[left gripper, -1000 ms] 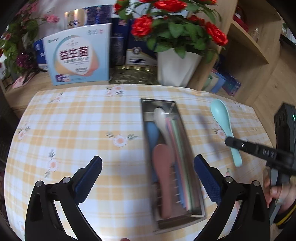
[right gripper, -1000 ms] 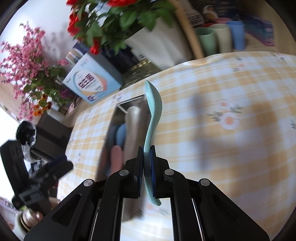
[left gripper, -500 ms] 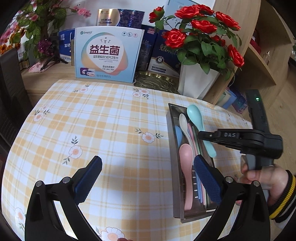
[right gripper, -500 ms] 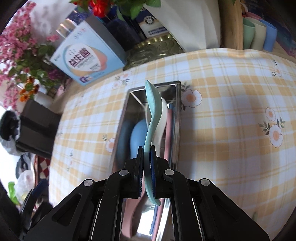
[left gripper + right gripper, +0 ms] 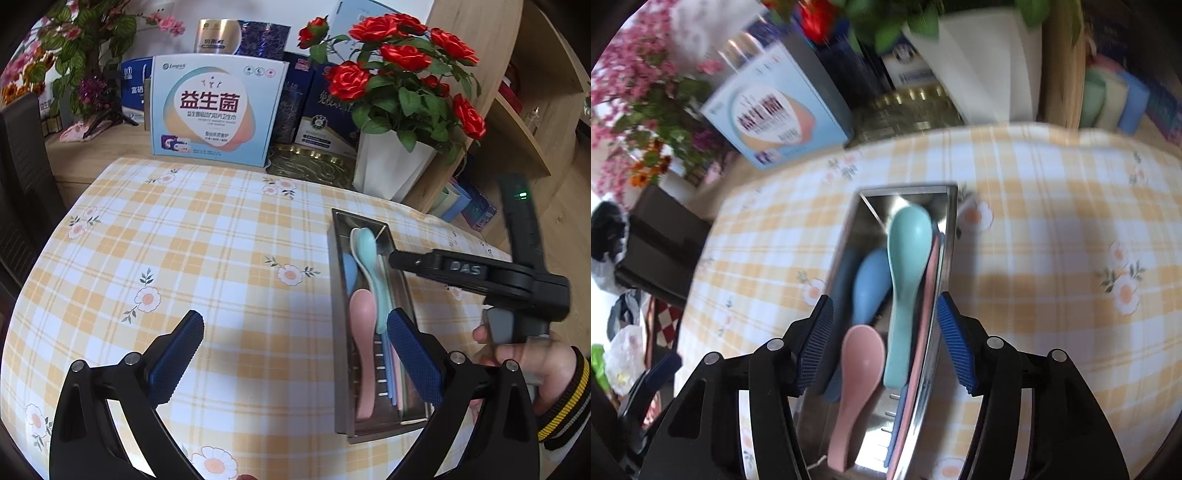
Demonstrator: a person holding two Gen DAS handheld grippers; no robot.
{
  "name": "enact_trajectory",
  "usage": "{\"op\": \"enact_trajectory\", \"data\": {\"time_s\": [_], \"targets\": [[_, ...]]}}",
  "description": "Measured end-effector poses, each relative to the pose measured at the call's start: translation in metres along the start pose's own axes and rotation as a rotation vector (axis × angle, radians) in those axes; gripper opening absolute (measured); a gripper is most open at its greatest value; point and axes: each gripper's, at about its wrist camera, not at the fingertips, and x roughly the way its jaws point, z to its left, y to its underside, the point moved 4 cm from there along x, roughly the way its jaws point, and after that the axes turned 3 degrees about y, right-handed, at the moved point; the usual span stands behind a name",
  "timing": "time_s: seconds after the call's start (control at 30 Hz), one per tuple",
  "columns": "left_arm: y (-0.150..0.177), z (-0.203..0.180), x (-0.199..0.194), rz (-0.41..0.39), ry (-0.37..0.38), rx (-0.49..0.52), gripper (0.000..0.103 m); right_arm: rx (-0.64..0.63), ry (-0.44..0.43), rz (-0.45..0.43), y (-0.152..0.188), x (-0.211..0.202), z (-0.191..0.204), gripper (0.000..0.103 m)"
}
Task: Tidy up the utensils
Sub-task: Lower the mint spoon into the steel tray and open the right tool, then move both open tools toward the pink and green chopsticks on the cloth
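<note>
Half a second back the right gripper was pinched tight on the teal spoon; now its jaws are spread wide with nothing in them, and the spoon is lying in the steel utensil tray. The view is motion-blurred, so the hand is probably on the move.

The spoon looks like a light, stiff, matte plastic soup spoon, not fragile. The bowl is rounded and would likely slip out of flat pads, so if it needs re-seating I'd grab the straight handle around the middle, pads on its 2 side edges.

Looks-wise: pale teal, deep oval bowl pointing at the tray's far end, handle running back toward its near end. It sits on top of a cream spoon, with a blue spoon and a pink spoon on its left and pastel chopsticks along the right wall.

The tray sits near the right edge of the checked tablecloth. The left gripper hangs over the cloth beside the tray, jaws wide apart, holding nothing.
</note>
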Motion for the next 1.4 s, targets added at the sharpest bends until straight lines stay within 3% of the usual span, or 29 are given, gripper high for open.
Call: {"op": "enact_trajectory", "data": {"time_s": [0.17, 0.3, 0.37, 0.57, 0.73, 1.0, 1.23, 1.4], "targets": [[0.000, -0.019, -0.006, -0.002, 0.003, 0.016, 0.097, -0.039, 0.010, -0.069, 0.006, -0.036, -0.008, 0.060], [0.006, -0.042, -0.008, 0.021, 0.011, 0.048, 0.097, -0.011, 0.010, -0.128, 0.020, -0.068, -0.034, 0.082], [0.009, -0.054, -0.008, 0.029, 0.013, 0.062, 0.097, -0.014, 0.036, -0.148, 0.027, -0.079, -0.046, 0.087], [0.025, -0.096, -0.007, 0.061, 0.033, 0.123, 0.097, -0.026, 0.099, -0.199, 0.054, -0.111, -0.084, 0.087], [0.050, -0.133, -0.001, 0.108, 0.042, 0.140, 0.097, 0.023, 0.102, -0.248, 0.080, -0.135, -0.122, 0.087], [0.097, -0.195, 0.015, 0.192, 0.047, 0.271, 0.097, 0.133, 0.098, -0.213, 0.126, -0.135, -0.182, 0.087], [0.126, -0.213, 0.040, 0.265, 0.051, 0.232, 0.095, 0.101, 0.201, -0.193, 0.159, -0.135, -0.207, 0.087], [0.142, -0.214, 0.055, 0.323, 0.034, 0.214, 0.081, 0.108, 0.242, -0.246, 0.177, -0.143, -0.225, 0.088]]}}
